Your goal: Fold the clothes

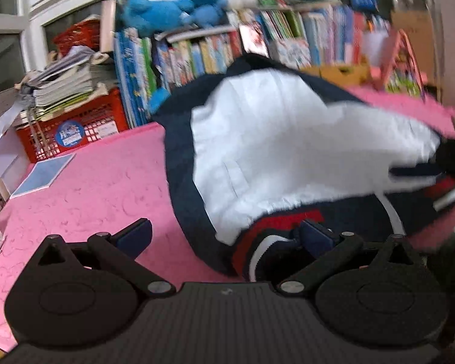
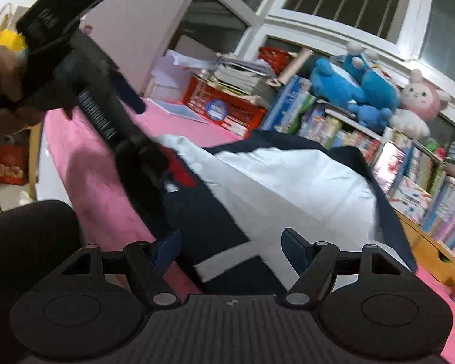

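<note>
A pink table (image 1: 85, 188) is observed, bearing at its left edge a blue booklet (image 1: 44, 174) and, behind that, a red crate (image 1: 85, 124) stacked with papers. To the right of these, across the middle of the table, a jacket (image 1: 273, 139) is laid, navy outside with its white lining turned upward and a red-and-white striped hem (image 1: 267, 242) at the near edge. The left gripper (image 1: 226, 236) is seen with its jaws spread wide, one finger over bare table and the other at the striped hem; nothing is held. In the right wrist view the right gripper (image 2: 232, 253) is likewise found wide apart, poised over the near navy part of the jacket, with no cloth pinched. Books and plush toys are noted along the far side. As to progress, the garment is judged partly gathered: lining is exposed and one portion appears turned over, but no flat, compact, squared bundle is presented. Whether this lie marks a garment being spread for folding or one partway through its folds cannot be settled. Blur limits finer detail.
</note>
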Motion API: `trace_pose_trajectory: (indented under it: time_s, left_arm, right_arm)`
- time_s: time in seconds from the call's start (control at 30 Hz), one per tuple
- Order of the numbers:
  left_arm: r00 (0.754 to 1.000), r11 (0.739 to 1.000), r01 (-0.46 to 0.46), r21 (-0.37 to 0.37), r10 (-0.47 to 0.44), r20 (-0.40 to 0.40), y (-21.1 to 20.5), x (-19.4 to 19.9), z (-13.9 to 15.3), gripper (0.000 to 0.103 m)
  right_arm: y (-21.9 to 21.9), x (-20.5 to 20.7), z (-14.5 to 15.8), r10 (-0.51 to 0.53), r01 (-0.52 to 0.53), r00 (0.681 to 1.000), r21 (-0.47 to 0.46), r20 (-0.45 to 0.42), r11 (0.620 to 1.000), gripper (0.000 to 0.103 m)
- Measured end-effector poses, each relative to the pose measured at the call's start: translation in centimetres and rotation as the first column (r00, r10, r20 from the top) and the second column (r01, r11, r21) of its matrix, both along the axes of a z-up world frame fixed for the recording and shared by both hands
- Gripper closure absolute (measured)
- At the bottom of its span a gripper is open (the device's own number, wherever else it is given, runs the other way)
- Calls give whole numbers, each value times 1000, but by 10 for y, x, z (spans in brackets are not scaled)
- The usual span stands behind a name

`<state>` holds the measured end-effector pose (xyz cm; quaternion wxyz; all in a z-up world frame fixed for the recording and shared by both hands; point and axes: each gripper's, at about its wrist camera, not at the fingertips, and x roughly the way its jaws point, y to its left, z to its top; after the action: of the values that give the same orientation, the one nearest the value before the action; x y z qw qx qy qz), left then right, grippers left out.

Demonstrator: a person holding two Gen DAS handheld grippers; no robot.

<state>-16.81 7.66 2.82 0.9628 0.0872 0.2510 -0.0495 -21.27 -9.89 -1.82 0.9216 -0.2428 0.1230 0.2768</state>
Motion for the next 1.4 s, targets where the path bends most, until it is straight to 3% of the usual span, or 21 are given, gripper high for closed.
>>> trace_pose_trajectory:
  time_s: [0.07, 0.13, 0.23, 0.33, 0.43, 0.5, 0.57, 0.6, 0.63, 0.73, 0.8, 0.83, 0.87, 0.93, 0.97, 1.07, 1.13, 1.27, 1.4]
  left_arm:
    - [1000, 1000, -9, -20, 9, 23, 5, 1, 5, 0]
    - [998, 999, -37, -10, 38, 43, 7, 1, 9, 0]
    - [995, 996, 74, -58, -70, 66, 6, -12, 15, 0]
    - [977, 977, 204, -66, -199, 76, -4, -32, 16, 0]
    - [981, 977, 181, 112, -187, 50, -28, -32, 0, 0]
    - [992, 970, 96, 224, -110, 53, -32, -18, -14, 0]
    - [996, 956, -43, 289, 19, 84, -30, -1, -24, 0]
    - [990, 941, -122, 317, 92, 108, -26, 7, -27, 0]
    - [979, 923, -191, 333, 156, 130, -19, 13, -27, 0]
    - [956, 903, -290, 317, 257, 143, 6, 14, -21, 0]
    - [945, 899, -326, 293, 295, 144, 20, 9, -13, 0]
    - [937, 893, -347, 286, 316, 149, 26, 7, -7, 0]
    - [938, 900, -343, 269, 314, 148, 30, 3, 4, 0]
    - [960, 939, -269, 213, 246, 130, 34, -7, 28, 0]
    - [966, 944, -245, 220, 218, 142, 26, -13, 39, 0]
    - [967, 913, -216, 346, 151, 205, -4, -33, 45, 0]
    - [978, 916, -185, 355, 137, 155, -7, -41, 37, 0]
    - [989, 937, -134, 323, 146, -15, -8, -42, -2, 0]
    - [988, 938, -90, 335, 126, -88, -19, -41, -31, 0]
  right_arm:
    - [1, 8, 2, -28, 29, 999, 21, -14, 999, 38]
    - [3, 16, 5, -56, 58, 998, 41, -29, 998, 62]
    - [5, 29, 8, -98, 101, 994, 70, -52, 992, 82]
    - [-3, 43, 20, -135, 146, 987, 137, -87, 980, 83]
    - [-6, 46, 30, -149, 157, 987, 166, -57, 974, 83]
    - [-5, 43, 33, -147, 150, 989, 160, -31, 976, 83]
    - [-6, 39, 26, -150, 152, 988, 115, -25, 982, 83]
    - [-7, 37, 22, -152, 153, 988, 91, -23, 984, 81]
    - [-8, 36, 15, -160, 160, 987, 50, -14, 986, 71]
    - [-23, 23, -22, -228, 236, 971, -141, 69, 961, 66]
    - [-44, 18, -33, -292, 326, 939, -203, 182, 923, 65]
    - [-57, 20, -30, -342, 383, 917, -213, 206, 899, 71]
    - [-72, 23, -22, -397, 442, 889, -206, 228, 873, 69]
    - [-103, 22, 12, -441, 468, 875, -111, 200, 877, 66]
    - [-109, 18, 27, -446, 473, 867, -87, 221, 877, 64]
    - [-115, 0, 57, -436, 482, 840, -77, 322, 873, 58]
    - [-118, -7, 55, -432, 483, 843, -99, 320, 870, 53]
    - [-119, -21, 21, -413, 464, 879, -225, 239, 857, 48]
    - [-118, -34, -10, -426, 465, 885, -293, 187, 836, 44]
